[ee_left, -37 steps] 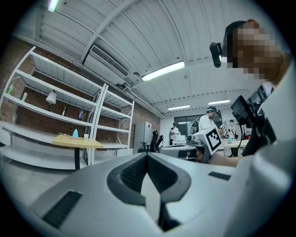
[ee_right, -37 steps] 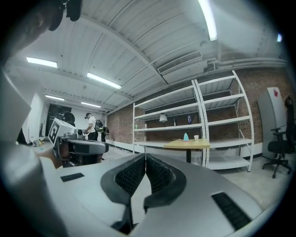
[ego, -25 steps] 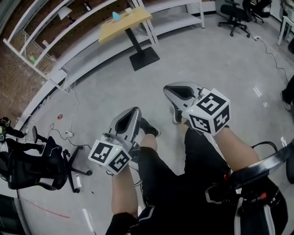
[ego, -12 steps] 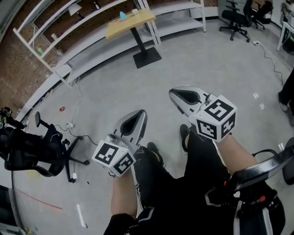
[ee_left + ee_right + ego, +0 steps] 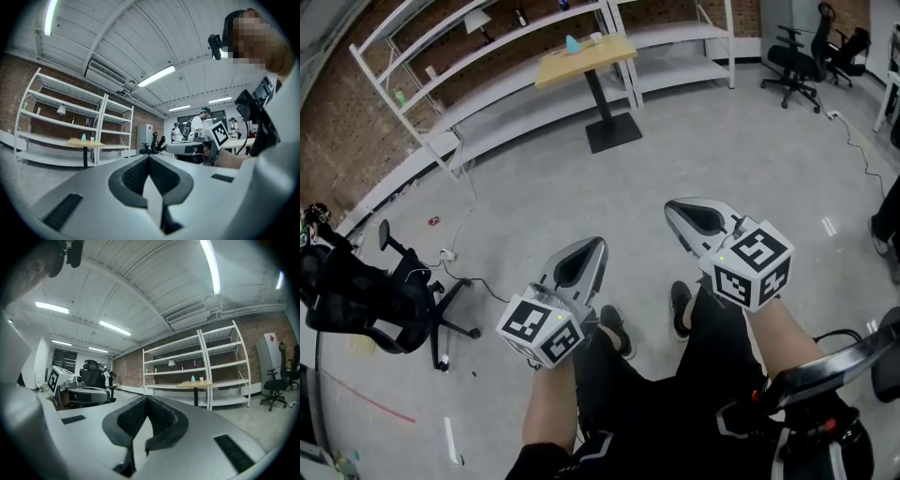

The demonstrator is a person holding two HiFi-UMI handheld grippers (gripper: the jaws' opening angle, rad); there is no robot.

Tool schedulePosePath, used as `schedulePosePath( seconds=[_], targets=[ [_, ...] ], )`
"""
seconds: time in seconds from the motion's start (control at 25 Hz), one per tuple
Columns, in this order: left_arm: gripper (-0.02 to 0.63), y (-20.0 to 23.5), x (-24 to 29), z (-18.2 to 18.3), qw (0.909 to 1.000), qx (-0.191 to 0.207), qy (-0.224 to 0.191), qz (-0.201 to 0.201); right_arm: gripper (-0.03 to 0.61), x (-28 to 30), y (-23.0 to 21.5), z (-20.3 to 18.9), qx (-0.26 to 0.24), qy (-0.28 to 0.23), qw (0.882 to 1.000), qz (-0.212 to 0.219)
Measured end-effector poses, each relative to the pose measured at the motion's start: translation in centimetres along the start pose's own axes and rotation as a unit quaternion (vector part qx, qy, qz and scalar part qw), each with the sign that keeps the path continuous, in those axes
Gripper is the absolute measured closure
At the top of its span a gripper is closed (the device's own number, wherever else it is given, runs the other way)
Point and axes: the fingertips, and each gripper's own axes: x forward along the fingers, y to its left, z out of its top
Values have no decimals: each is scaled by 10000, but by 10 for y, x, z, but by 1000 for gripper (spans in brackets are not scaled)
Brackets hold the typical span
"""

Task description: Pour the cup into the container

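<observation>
Cup (image 5: 594,38): small and white, standing on the wood-topped surface (image 5: 605,58) far ahead of me, well apart from both grippers.
Left gripper (image 5: 591,247): I read its jaws as together, the pad tips meeting with nothing between them.
Right gripper (image 5: 679,208): its jaws are together too, with nothing clamped.
Aim: both grippers point forward, side by side and apart from each other, over the grey floor (image 5: 534,178).
Marker cubes: one sits at the rear of each gripper, the left cube (image 5: 542,330) lower in my head view than the right cube (image 5: 755,264).
Below the grippers: the person's black trousers (image 5: 675,384) and two black shoes (image 5: 615,330) on the floor.
Beside the cup: a light-blue object (image 5: 572,43) stands near it on the same surface; I cannot tell what it is.
Behind the surface: white shelving (image 5: 487,42) runs along a brick wall (image 5: 337,141).
Left edge: a black office chair (image 5: 356,300) and a loose cable (image 5: 461,202) on the floor.
Far right: a second office chair (image 5: 797,61).
</observation>
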Motion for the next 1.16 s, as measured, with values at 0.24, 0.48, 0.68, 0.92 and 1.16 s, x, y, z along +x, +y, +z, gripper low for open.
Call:
schedulePosePath(
  seconds=[0.24,0.48,0.68,0.92,1.16],
  targets=[
    [615,1,-3,-3,9999,69,119,-3,577,0,2,-2,-54,5,10000,-65],
    [615,-1,-3,-4,9999,27,100,5,577,0,4,-1,-61,33,10000,-2],
    [615,3,2,-6,9999,20,98,37,577,1,0,-3,-92,48,9999,-11],
    [615,9,-2,-4,9999,7,74,114,577,2,-2,-2,-133,47,9999,-72],
    [615,9,-4,-5,9999,-40,47,102,577,4,1,-2,-160,75,9998,-67]
  ],
)
